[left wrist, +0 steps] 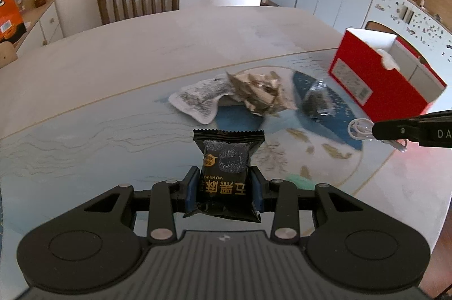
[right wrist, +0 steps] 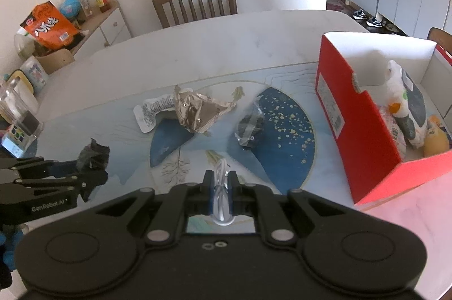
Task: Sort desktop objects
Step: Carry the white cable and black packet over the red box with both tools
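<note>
My left tool (left wrist: 226,187) pinches a black snack packet (left wrist: 227,158) between its blue pads, gripping the lower half; the packet stands upright with its serrated top edge above the fingers, clear of the tabletop (left wrist: 113,74). My right tool (right wrist: 221,187) is pressed together on a small clear plastic piece (right wrist: 221,204), a loop of it poking out in front of the fingertips. From the left wrist view I see the same clear piece at the tip of the right tool, just in front of the red box.

Left on the patterned mat (right wrist: 282,130): a crumpled silver foil wrapper (right wrist: 197,110) touching a white printed wrapper (right wrist: 154,110) on its left, and, apart from them to the right, a dark crinkled packet (right wrist: 250,127) on the blue patch. The red box (right wrist: 367,125) stands open at the right edge of the mat, near the dark packet but not touching it. Inside I make out a white and dark-blue bag (right wrist: 406,108) and a yellowish item (right wrist: 436,143) beside it; what else lies under them I cannot tell.

Beyond the tabletop a wooden chair (right wrist: 197,0) is tucked in at the far side. An orange bag (right wrist: 48,27) sits on a low white cabinet (right wrist: 113,23) to the left.
</note>
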